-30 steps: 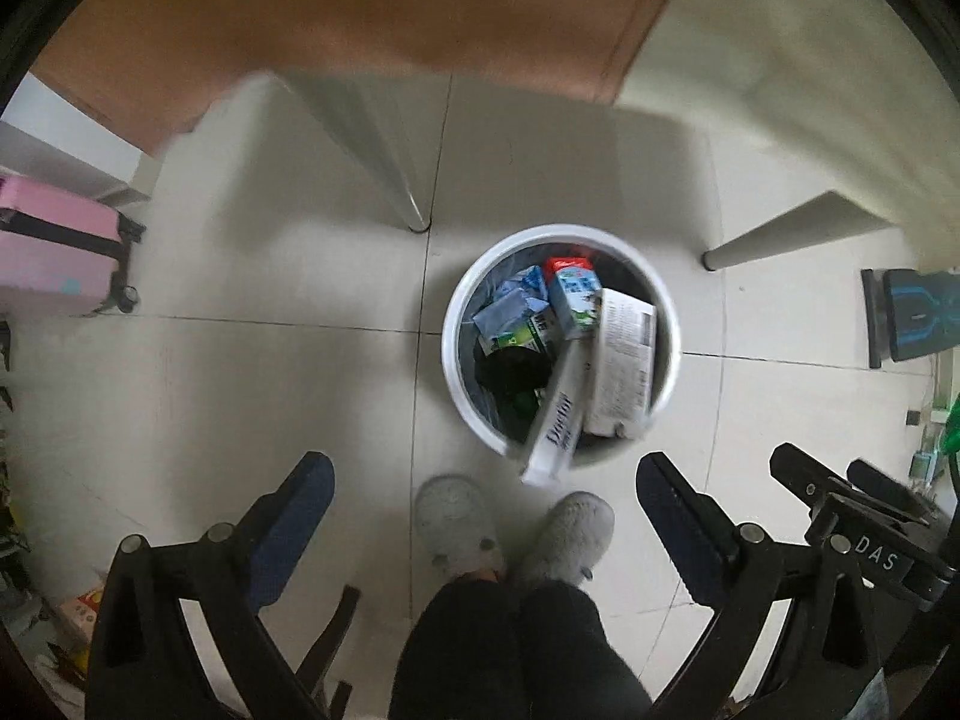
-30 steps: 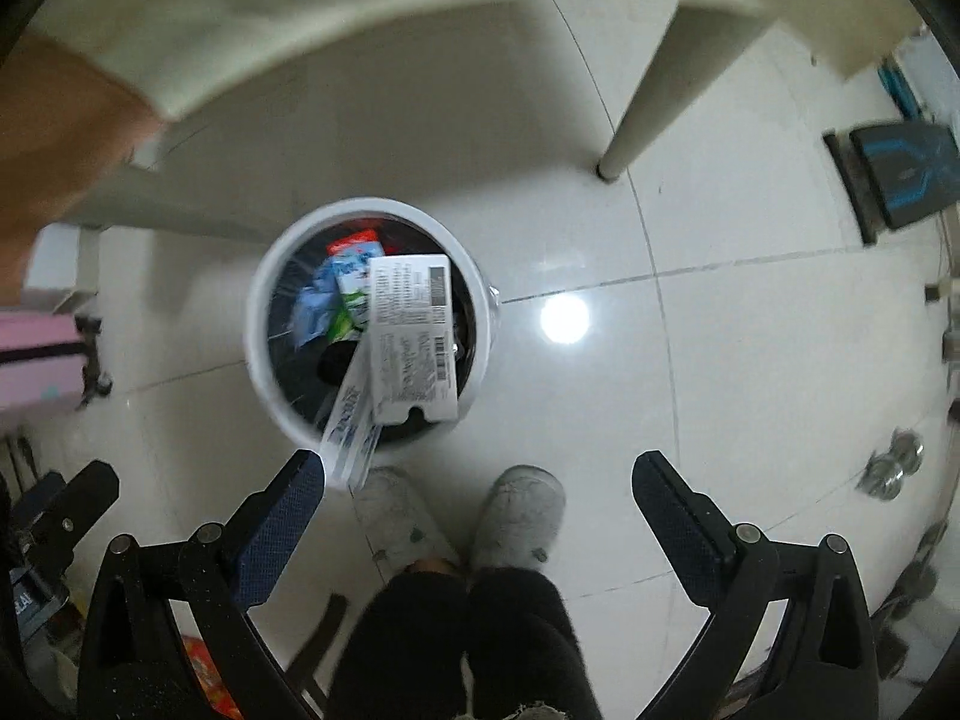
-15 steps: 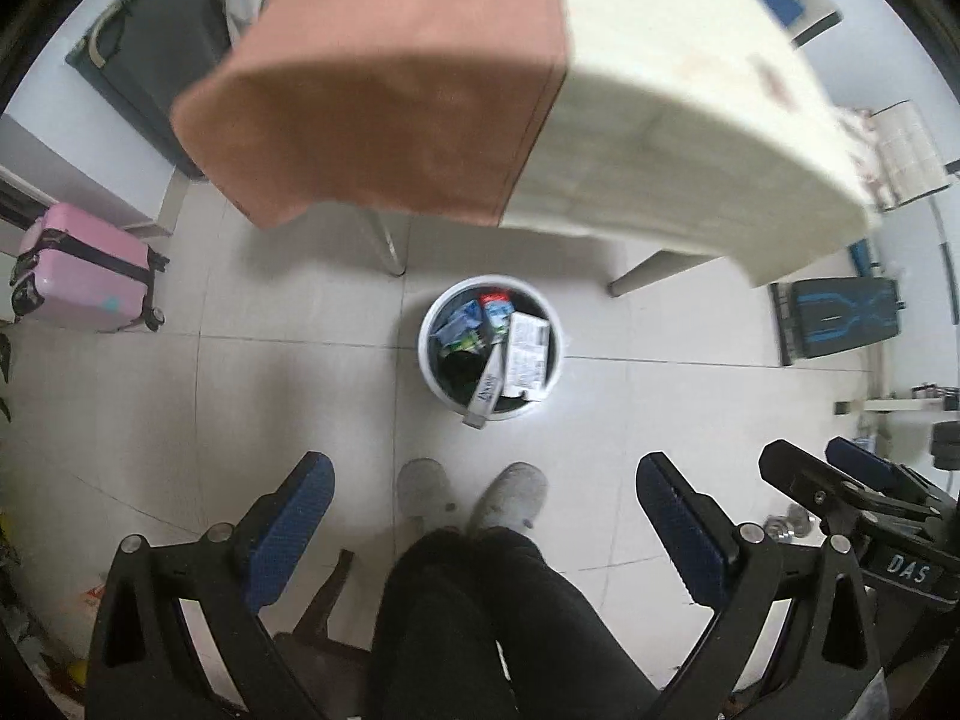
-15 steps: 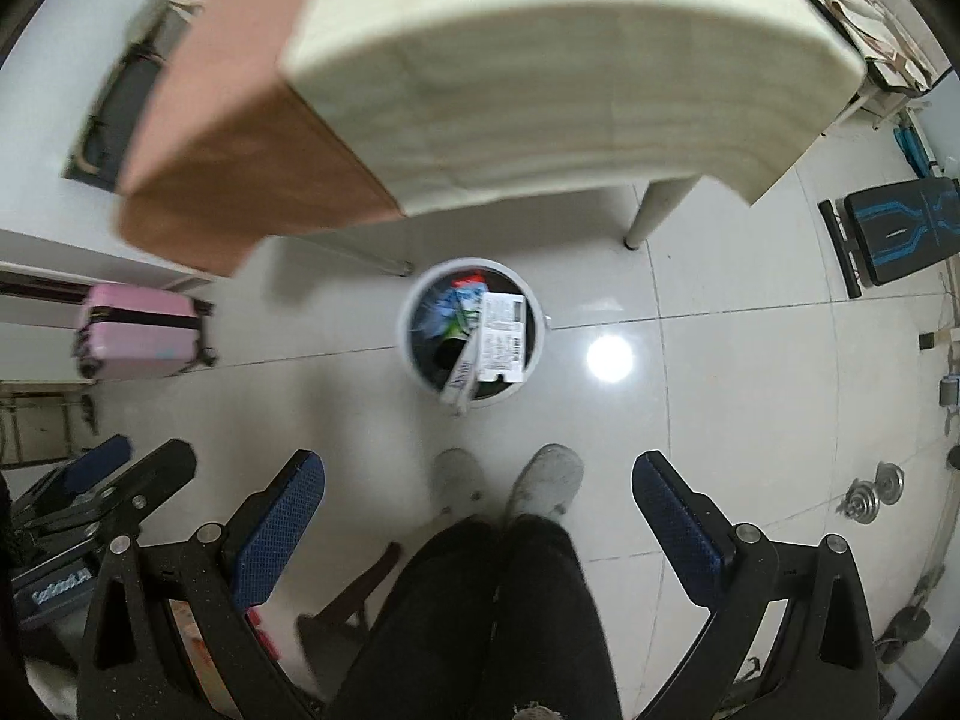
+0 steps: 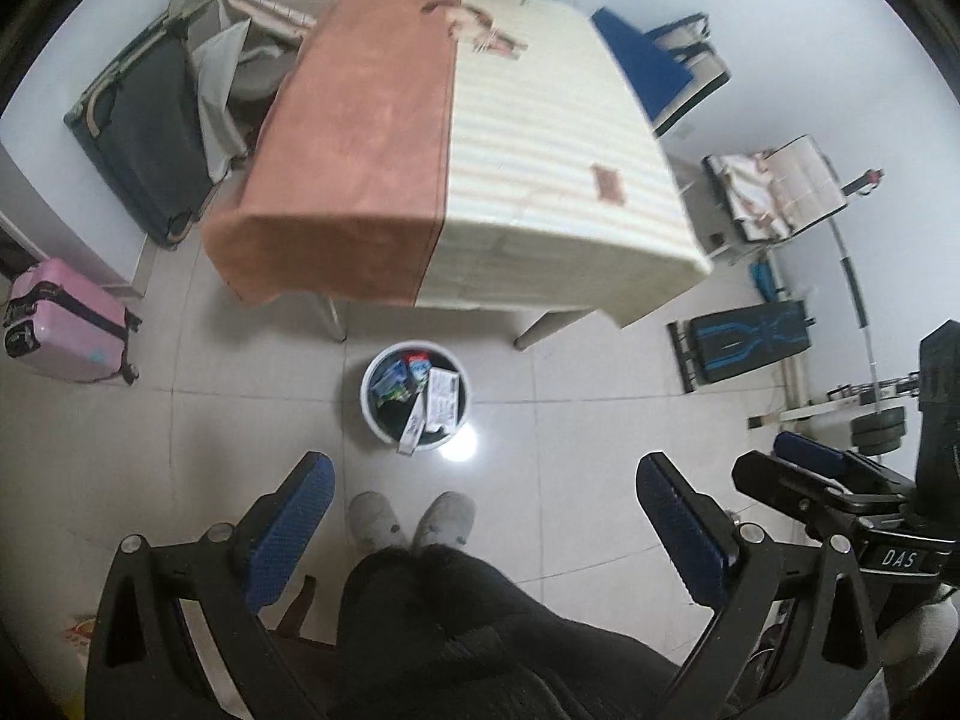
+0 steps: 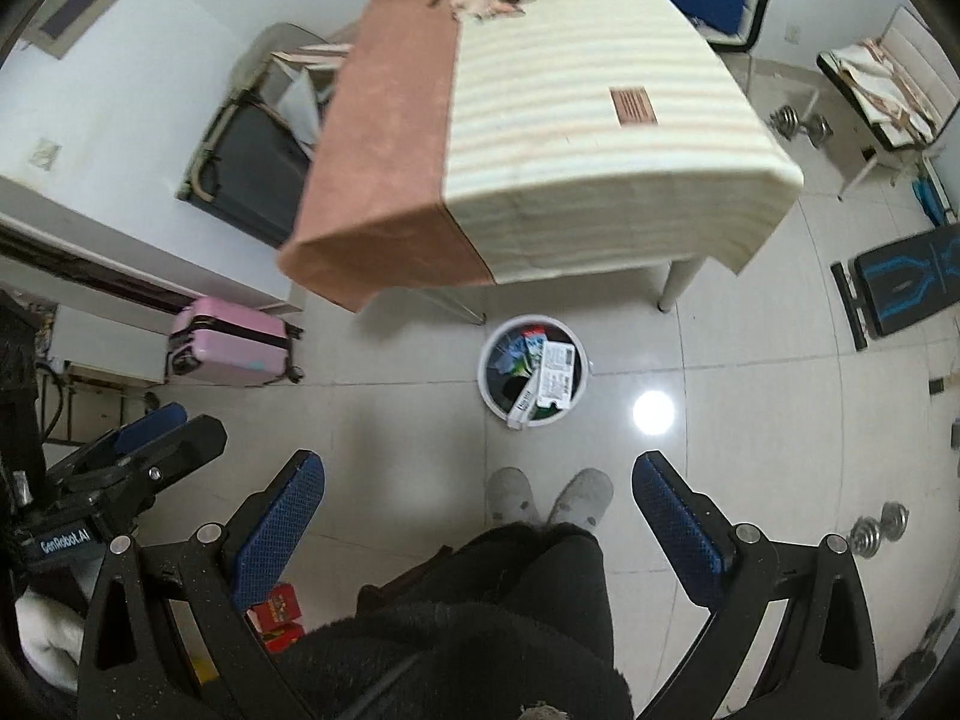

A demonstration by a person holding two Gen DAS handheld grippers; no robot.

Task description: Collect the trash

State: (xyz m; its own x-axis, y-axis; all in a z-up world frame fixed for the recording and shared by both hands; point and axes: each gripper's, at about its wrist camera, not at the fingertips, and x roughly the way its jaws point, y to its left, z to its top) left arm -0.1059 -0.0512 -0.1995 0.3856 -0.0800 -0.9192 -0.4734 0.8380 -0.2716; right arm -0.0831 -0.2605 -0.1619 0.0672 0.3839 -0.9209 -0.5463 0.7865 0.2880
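A white round trash bin stands on the tiled floor in front of the table, with cartons and a white box inside and a long carton sticking out over its rim. It also shows in the right wrist view. My left gripper is open and empty, held high above the floor. My right gripper is open and empty, also high up. The person's slippered feet stand just before the bin.
A table with a brown and striped cloth stands behind the bin. A pink suitcase is at the left, a dark suitcase by the wall, a bench and weights at the right. Red boxes lie on the floor.
Both grippers have risen far above the bin; the bin looks much smaller and the tabletop has come into view. Both stay open and empty.
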